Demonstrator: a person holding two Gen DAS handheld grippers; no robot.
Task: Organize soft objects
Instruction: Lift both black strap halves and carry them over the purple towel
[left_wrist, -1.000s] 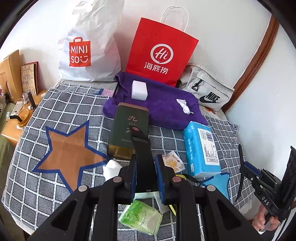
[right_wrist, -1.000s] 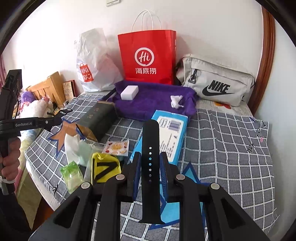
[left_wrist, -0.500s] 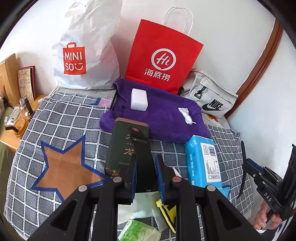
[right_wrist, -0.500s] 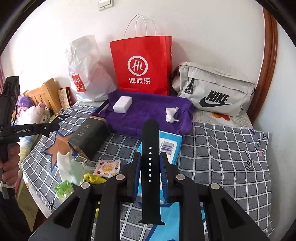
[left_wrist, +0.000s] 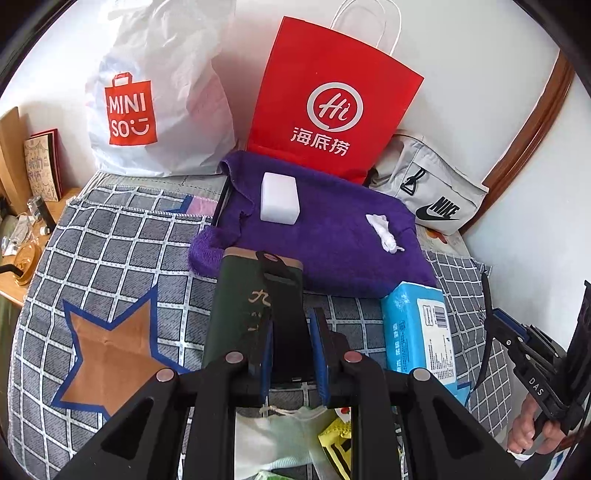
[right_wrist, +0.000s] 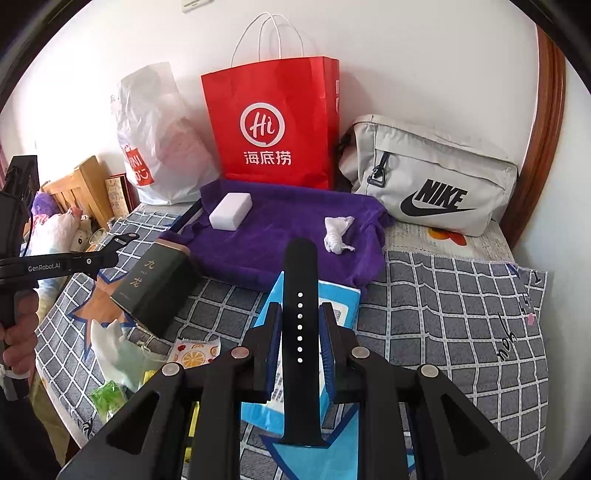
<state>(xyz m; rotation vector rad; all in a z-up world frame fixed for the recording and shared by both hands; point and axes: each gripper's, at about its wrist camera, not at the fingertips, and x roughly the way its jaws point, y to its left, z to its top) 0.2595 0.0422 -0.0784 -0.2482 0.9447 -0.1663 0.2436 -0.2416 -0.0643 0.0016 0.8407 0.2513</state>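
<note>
In the lower centre of both wrist views, each pair of tongs is clamping one half of a black watch strap: the left tongs (left_wrist: 291, 347) are holding the buckle strap half (left_wrist: 282, 295), and the right tongs (right_wrist: 300, 336) are holding the holed strap half (right_wrist: 301, 295), which is pointing up toward the purple towel (right_wrist: 280, 229) in the middle of the frame. The carrying step seems to be in progress. I judge the next move is calling for lowering both halves onto the towel, beside the white sponge block (right_wrist: 231, 211) and the crumpled tissue (right_wrist: 337, 230), then parting the tongs.
</note>
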